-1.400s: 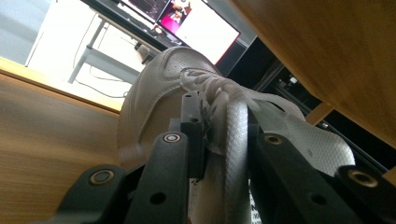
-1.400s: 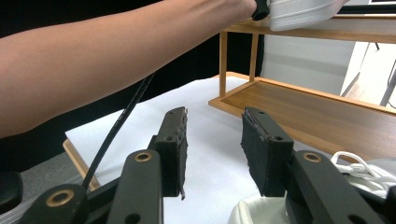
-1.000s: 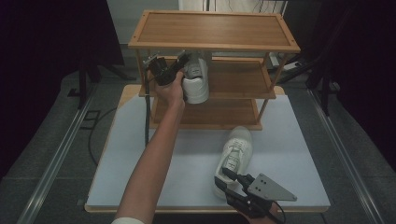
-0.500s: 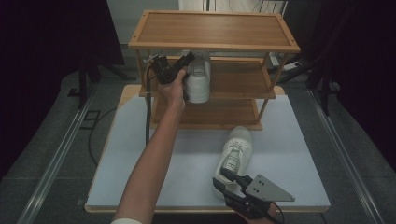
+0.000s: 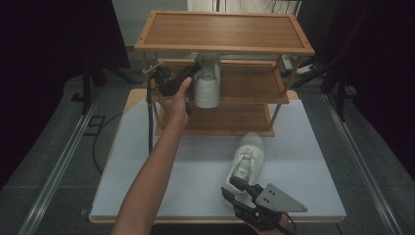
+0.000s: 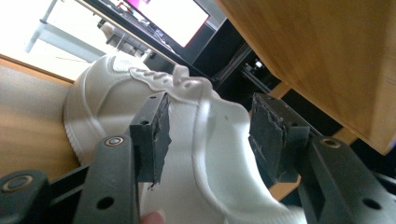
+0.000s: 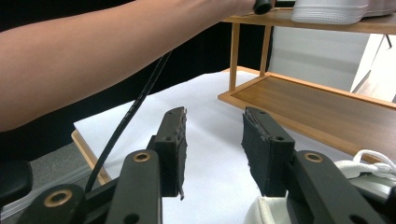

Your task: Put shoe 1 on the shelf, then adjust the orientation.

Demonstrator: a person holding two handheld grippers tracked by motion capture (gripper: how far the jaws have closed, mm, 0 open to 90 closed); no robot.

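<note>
A white shoe (image 5: 206,84) stands on the middle shelf of the wooden rack (image 5: 244,95), heel toward me. My left gripper (image 5: 195,72) is at its heel. In the left gripper view the jaws of that gripper (image 6: 212,103) have just been opening and stand apart, with the shoe's heel collar (image 6: 219,140) between them and the pads off it. A second white shoe (image 5: 247,159) lies on the white table (image 5: 195,181) in front of the rack. My right gripper (image 5: 231,189) sits just behind that shoe's heel, open (image 7: 215,116), with nothing between its pads and the laces (image 7: 369,170) at lower right.
The rack has a bare top shelf (image 5: 222,30) and a bare bottom shelf (image 5: 220,120). The left forearm (image 5: 156,166) reaches across the table's left half, its cable (image 5: 149,122) hanging beside the rack post. Dark floor and rails flank the table.
The left gripper's jaws have opened off the shoe's heel, and the hand has slid slightly. The shoe now rests on the middle shelf. The right gripper has kept still.
</note>
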